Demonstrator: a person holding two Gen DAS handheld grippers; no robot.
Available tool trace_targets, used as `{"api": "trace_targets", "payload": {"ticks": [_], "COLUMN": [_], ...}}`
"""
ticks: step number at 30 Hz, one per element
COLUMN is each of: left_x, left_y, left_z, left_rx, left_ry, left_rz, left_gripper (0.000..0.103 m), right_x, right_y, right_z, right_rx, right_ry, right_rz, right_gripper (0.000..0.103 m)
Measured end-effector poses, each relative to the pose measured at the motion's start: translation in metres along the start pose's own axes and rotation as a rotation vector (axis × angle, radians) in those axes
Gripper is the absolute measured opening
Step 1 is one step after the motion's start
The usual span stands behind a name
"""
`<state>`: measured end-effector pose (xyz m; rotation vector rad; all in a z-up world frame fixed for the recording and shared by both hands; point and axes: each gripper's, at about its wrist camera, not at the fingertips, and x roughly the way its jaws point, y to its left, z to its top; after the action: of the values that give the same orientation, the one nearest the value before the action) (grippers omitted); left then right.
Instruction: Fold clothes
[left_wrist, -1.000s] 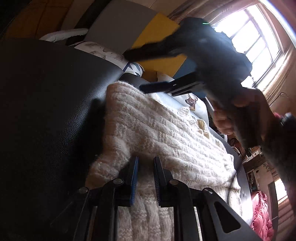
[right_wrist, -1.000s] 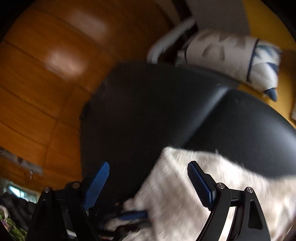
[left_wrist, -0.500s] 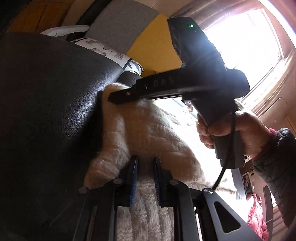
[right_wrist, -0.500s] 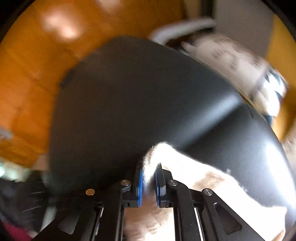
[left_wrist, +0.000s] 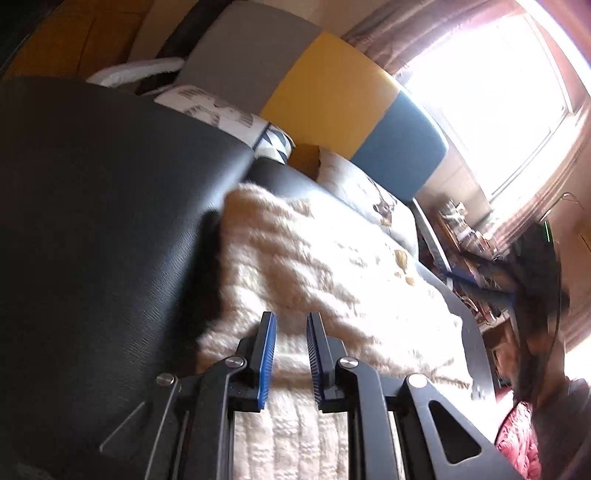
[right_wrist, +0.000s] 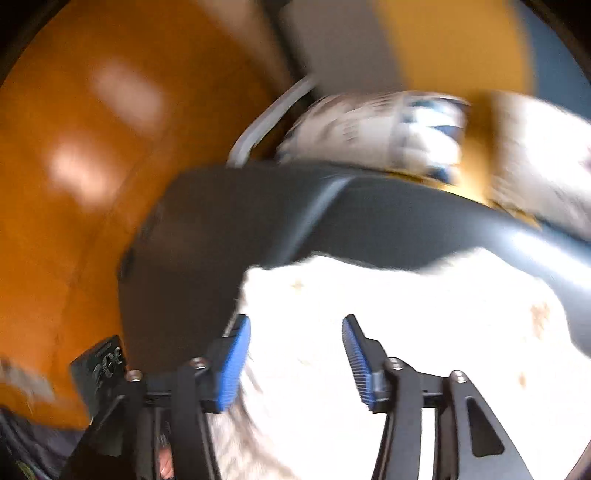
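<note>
Left wrist view: mounted just behind the left gripper (left_wrist: 290, 354), looking forward and down along its blue-padded fingers, close over the cream cable-knit sweater (left_wrist: 325, 266) on the black leather seat (left_wrist: 110, 221), facing the grey, yellow and blue panelled backrest (left_wrist: 332, 92) and a bright window (left_wrist: 498, 92) at right. Right wrist view: same kind of mount behind the right gripper (right_wrist: 295, 354), tilted down, close, blurred, facing an orange wooden wall (right_wrist: 92, 147). Shared by both: sweater, seat, patterned white cushion (right_wrist: 376, 129), backrest.
</note>
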<state>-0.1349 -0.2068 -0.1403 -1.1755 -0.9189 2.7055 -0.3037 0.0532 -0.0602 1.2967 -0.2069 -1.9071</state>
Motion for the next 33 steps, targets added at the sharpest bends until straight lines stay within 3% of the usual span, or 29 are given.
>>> {"api": "trace_targets", "payload": {"ticks": [6,10,15,18,21,22,23,24,27,33], "left_x": [0.001,0.003,0.014,0.014,0.016,0.016,0.016,0.016,0.014,0.015], "left_y": [-0.007,-0.013,-0.017,-0.02,-0.024,-0.025,-0.025,-0.025,-0.023,-0.021], "left_z": [0.012,0.009,0.0,-0.005,-0.008,-0.008,-0.008,-0.008,-0.007,-0.006], "left_rx": [0.017,0.063,0.091,0.12,0.156,0.163,0.166,0.17,0.171,0.172], "left_ry": [-0.03,0.003,0.037,0.027,0.025,0.025,0.026,0.028,0.035,0.041], "left_rz": [0.056,0.102,0.142,0.162,0.184,0.187,0.184,0.182,0.161,0.134], "left_gripper": [0.016,0.017,0.017,0.017,0.017,0.018,0.018,0.018,0.018,0.018], "right_x": [-0.121,-0.137,-0.117,-0.096,-0.095,-0.092,-0.087,-0.081,-0.065,-0.115], "right_y": [-0.124,-0.167,-0.169,-0.161,-0.156,-0.152,-0.147,-0.14,-0.115,-0.072], "right_z": [-0.086,-0.131,-0.136,-0.131,-0.132,-0.131,-0.128,-0.125,-0.116,-0.116], "right_rx": [0.379,0.535,0.527,0.507,0.489,0.466,0.438,0.394,0.239,0.096], "right_ry": [-0.242,-0.311,-0.346,-0.305,-0.339,-0.335,-0.32,-0.288,-0.177,-0.282], "right_rz": [-0.196,-0.095,0.063,0.031,0.021,-0.003,-0.04,-0.099,-0.303,-0.437], "right_gripper": [0.068,0.068,0.068,0.068,0.067,0.057,0.032,0.017,0.013,0.013]}}
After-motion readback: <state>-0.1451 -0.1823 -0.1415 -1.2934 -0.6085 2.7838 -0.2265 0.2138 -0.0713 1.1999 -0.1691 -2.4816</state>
